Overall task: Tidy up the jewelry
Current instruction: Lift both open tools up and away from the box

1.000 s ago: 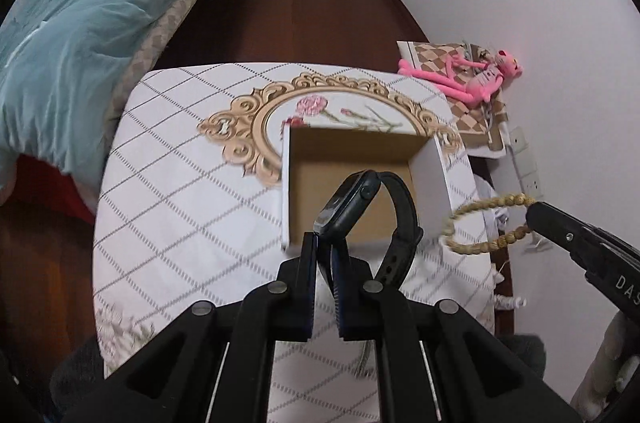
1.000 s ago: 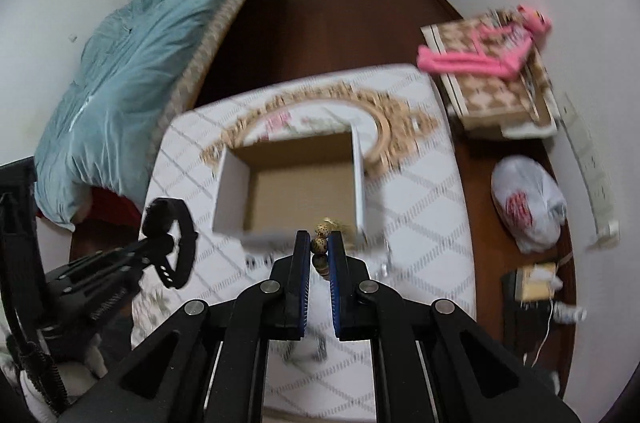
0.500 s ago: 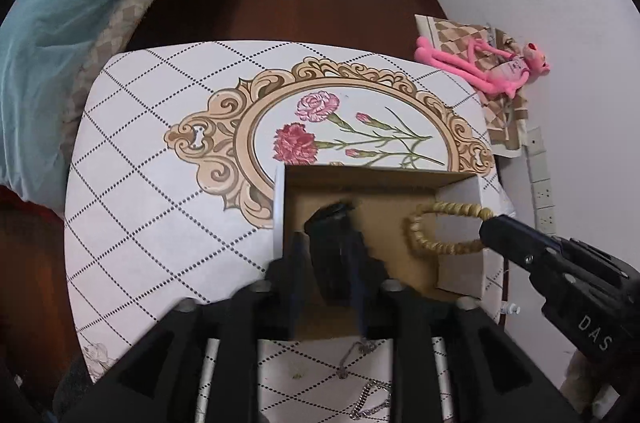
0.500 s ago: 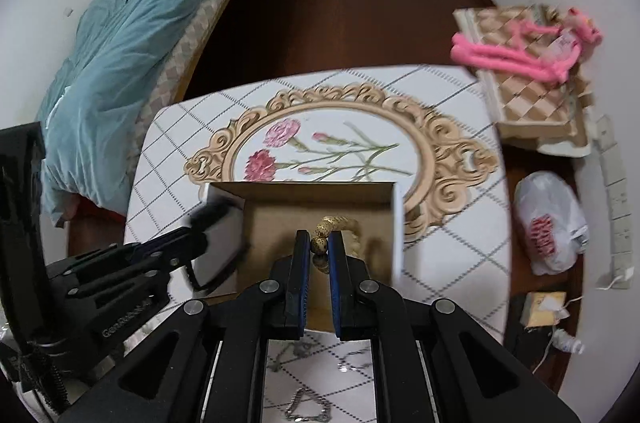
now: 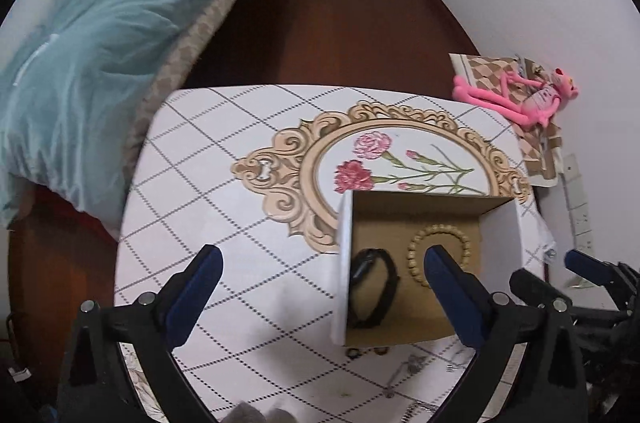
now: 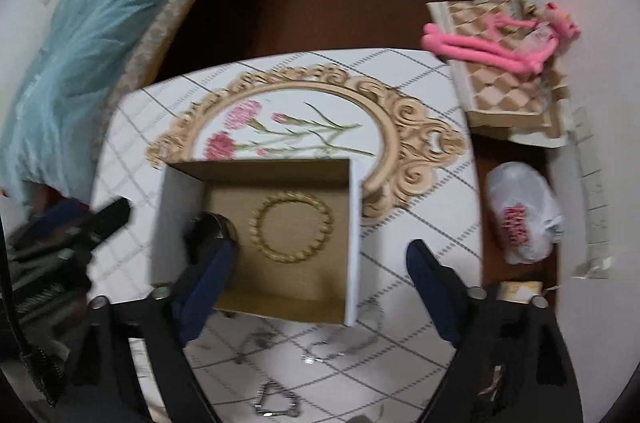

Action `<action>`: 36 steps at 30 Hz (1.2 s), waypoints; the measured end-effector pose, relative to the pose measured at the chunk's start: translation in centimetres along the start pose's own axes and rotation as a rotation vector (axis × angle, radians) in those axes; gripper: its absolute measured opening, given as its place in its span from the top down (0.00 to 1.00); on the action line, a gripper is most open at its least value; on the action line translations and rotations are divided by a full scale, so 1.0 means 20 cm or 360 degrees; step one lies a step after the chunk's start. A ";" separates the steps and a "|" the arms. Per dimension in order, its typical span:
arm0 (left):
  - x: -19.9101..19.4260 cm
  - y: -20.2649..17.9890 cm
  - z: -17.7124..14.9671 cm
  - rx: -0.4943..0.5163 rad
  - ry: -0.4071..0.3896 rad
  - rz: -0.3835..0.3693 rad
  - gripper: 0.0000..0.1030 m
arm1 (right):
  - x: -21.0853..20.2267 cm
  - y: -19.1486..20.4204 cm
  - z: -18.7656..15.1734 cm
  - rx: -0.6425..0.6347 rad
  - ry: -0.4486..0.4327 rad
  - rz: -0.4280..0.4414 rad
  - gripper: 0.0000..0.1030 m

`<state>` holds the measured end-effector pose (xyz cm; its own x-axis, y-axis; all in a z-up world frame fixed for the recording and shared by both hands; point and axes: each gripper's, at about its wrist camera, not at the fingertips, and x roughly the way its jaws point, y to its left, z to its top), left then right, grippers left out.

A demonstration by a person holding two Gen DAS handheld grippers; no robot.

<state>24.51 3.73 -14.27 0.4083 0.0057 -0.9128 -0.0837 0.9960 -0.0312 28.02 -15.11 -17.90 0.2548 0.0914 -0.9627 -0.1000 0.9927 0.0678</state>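
Both grippers, left gripper (image 5: 320, 287) and right gripper (image 6: 320, 287), have just spread wide, empty; the watch (image 5: 374, 289) and bead bracelet (image 6: 291, 227) lie in the cardboard box (image 6: 354, 243). Loose chains (image 6: 276, 401) lie nearer, just below the right gripper's fingers.

A pink plush toy (image 5: 520, 97) lies near a teal quilt-covered bed (image 5: 88, 35).

The box (image 6: 256, 223) between the right fingers (image 6: 204, 287) was raw brown cardboard inside, matt, with white outer walls. In it lay a bracelet (image 6: 291, 227) of dull wooden beads and a matt black rubbery watch (image 5: 374, 287). Below the fingers, shiny metal chains (image 6: 276, 401) lay on the smooth printed surface (image 5: 224, 207).
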 end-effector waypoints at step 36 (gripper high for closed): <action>-0.73 -0.03 -0.40 0.0015 -0.0378 0.0096 0.00 | -0.77 0.01 -0.46 0.0035 -0.0542 -0.0239 0.07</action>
<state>11.36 2.25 -4.23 0.6053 0.0846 -0.7915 -0.1061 0.9940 0.0251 15.27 -17.01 -5.53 0.5711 -0.0379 -0.8200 -0.0177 0.9981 -0.0585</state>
